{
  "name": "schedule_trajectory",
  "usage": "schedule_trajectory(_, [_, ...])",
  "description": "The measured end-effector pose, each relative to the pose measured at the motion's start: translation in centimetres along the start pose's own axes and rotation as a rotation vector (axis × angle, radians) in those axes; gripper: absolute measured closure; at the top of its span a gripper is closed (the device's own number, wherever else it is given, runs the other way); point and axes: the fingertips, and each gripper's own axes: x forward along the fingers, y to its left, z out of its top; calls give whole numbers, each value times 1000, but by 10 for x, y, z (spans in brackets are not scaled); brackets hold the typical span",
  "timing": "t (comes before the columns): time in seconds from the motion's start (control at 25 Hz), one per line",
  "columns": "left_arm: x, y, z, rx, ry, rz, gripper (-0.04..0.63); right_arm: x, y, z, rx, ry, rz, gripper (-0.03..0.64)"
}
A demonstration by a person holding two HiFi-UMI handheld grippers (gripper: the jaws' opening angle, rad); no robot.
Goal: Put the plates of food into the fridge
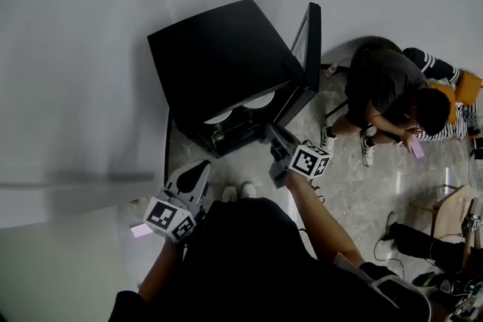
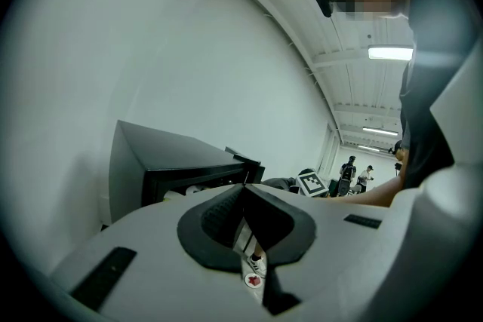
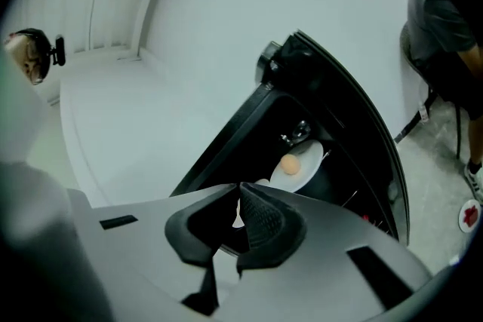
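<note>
A small black fridge stands on the floor against the white wall, its door swung open to the right. Two white plates lie on a shelf inside; in the right gripper view one plate carries a round orange piece of food. My right gripper hangs just in front of the fridge opening, jaws shut with nothing between them. Lower left of the fridge, my left gripper is held apart from it, jaws closed and empty.
A person in dark clothes sits crouched on the floor right of the open door, beside an orange seat. Cables and a wooden frame lie at the far right. My white shoes are just before the fridge.
</note>
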Motion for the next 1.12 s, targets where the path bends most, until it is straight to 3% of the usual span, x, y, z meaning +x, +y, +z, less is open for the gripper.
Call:
schedule_trajectory(0.52, [-1,-7,10,-44,-45,-17,571,-46,114,20,-332,-68,147,584])
schedule_trajectory(0.72, [0,-7,11,-27,-55,-6,571,-60,148,22,-502,-71,163,584])
schedule_trajectory(0.92, [0,-9,10,-33,-51,-27,571,-69,197,35,-677,-141,195,583])
schedule_trajectory(1.12, [0,-17,18,36,-77,-39,571,-78,212,32,-737,-163,215,583])
